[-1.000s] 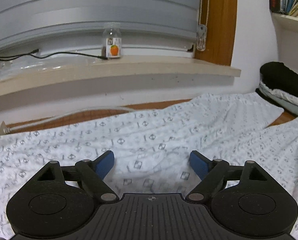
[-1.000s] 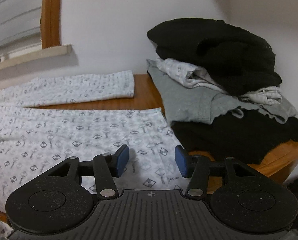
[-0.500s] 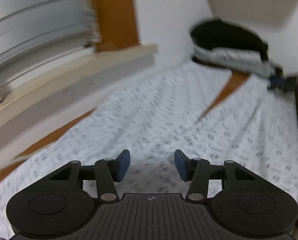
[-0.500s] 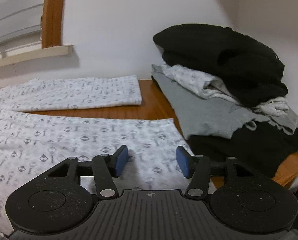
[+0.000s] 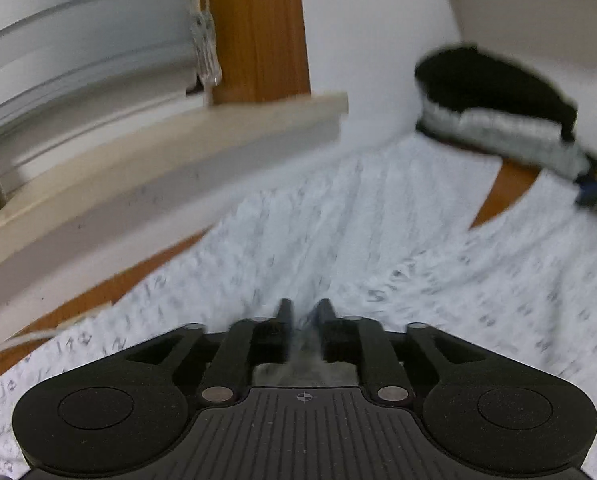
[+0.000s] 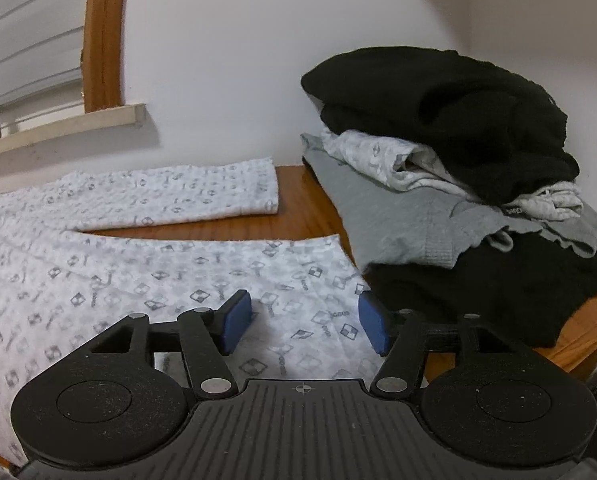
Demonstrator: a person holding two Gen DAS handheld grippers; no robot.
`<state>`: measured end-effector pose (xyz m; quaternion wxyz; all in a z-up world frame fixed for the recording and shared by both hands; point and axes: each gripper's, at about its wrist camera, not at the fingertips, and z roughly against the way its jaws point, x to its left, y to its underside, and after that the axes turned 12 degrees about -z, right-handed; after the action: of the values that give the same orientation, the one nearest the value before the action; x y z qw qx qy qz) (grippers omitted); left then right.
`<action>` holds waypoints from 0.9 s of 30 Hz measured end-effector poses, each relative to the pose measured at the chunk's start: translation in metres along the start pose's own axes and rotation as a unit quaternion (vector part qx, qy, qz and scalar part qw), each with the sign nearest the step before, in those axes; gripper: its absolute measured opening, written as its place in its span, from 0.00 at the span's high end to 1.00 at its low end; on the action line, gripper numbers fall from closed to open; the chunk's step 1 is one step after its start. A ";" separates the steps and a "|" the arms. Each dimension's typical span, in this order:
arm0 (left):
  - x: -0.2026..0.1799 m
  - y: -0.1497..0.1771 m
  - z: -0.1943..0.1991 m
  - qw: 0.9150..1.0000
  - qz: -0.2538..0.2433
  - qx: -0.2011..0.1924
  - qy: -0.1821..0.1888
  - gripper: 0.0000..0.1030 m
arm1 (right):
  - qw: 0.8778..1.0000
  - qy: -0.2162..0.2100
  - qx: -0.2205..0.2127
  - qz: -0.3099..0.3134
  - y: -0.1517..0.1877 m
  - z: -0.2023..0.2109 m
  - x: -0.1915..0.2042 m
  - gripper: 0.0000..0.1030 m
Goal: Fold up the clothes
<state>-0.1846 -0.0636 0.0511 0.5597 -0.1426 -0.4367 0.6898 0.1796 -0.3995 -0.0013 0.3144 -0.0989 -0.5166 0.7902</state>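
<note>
1. Left wrist view, blurred: the white patterned knit garment (image 5: 398, 240) lies spread flat across the brown wooden desk (image 5: 502, 196), and the left tongs (image 5: 303, 312) are nearly together, seemingly pinching a ridge of its fabric.
2. Right wrist view: the right tongs (image 6: 304, 324) stand apart, low over the garment's near right hem (image 6: 298, 264), gripping nothing.
3. For a clean fold I would keep the pinch firm, take the hem with the right tongs, then lift both evenly.
4. Farther right, a loose pile of black, grey and white clothes (image 6: 458, 168) crowds the desk edge; steer clear.
</note>
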 end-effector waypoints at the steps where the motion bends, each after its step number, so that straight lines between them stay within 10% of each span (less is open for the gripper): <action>1: 0.000 0.004 0.003 1.000 -0.001 -0.004 -0.012 0.42 | 1.000 0.004 0.002 0.001 -0.001 0.000 0.001 0.42; 2: 0.003 0.009 0.008 1.000 0.002 -0.008 -0.022 0.27 | 1.000 0.008 0.002 0.005 -0.002 0.001 0.004 0.42; 10: 0.043 0.045 0.080 0.994 0.080 -0.028 -0.064 0.00 | 0.998 -0.061 -0.004 0.015 -0.017 0.007 0.066 0.39; 15: 0.055 0.074 0.125 0.989 0.118 -0.036 -0.077 0.00 | 0.983 -0.169 0.015 0.071 -0.020 0.002 0.164 0.36; 21: 0.073 0.121 0.167 0.982 0.142 -0.010 -0.120 0.00 | 0.935 -0.318 0.058 0.145 -0.008 0.001 0.309 0.68; 27: 0.104 0.161 0.198 0.969 0.179 0.013 -0.167 0.00 | 0.881 -0.396 0.095 0.240 0.019 0.001 0.440 0.69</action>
<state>-0.4594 -0.0574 0.0734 0.3478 -0.0940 -0.4821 0.7986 -0.1731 -0.1415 0.0563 -0.1077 0.1312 -0.4807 0.8603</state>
